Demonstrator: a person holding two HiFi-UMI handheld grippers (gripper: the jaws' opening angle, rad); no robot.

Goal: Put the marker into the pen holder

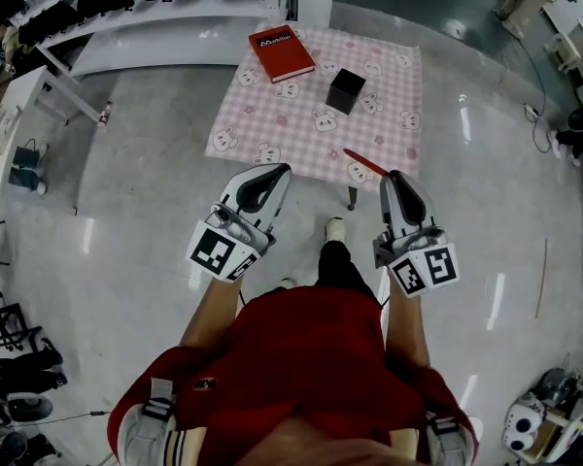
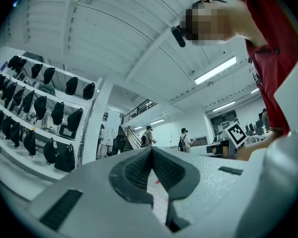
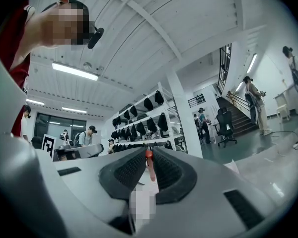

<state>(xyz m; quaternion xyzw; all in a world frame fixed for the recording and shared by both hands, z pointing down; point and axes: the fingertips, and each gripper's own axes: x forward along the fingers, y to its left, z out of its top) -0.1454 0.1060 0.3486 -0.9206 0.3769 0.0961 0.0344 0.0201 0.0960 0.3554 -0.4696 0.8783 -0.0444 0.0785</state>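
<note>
A person in a red top stands at the near edge of a table (image 1: 301, 129) covered in a pink checked cloth, with a gripper in each hand. The right gripper (image 1: 390, 176) has its jaws closed most of the way onto a slim red marker (image 1: 364, 161). The marker sticks out past the fingertips towards the far left, its free end over the near edge of the cloth. The left gripper (image 1: 280, 170) has its jaws pressed together with nothing between them, just short of the table. The black square pen holder (image 1: 346, 90) stands upright on the far half of the cloth, well apart from the marker. A red book (image 1: 281, 53) lies beyond it, to the far left.

To my eye, the step in hand is carrying the marker to the holder. Doing it well likely means tipping the marker nose-down and centring it over the open top, with the grip kept firm until then. The empty gripper could steady the holder.

Count: one marker, one pen holder, one book, two grippers.
</note>
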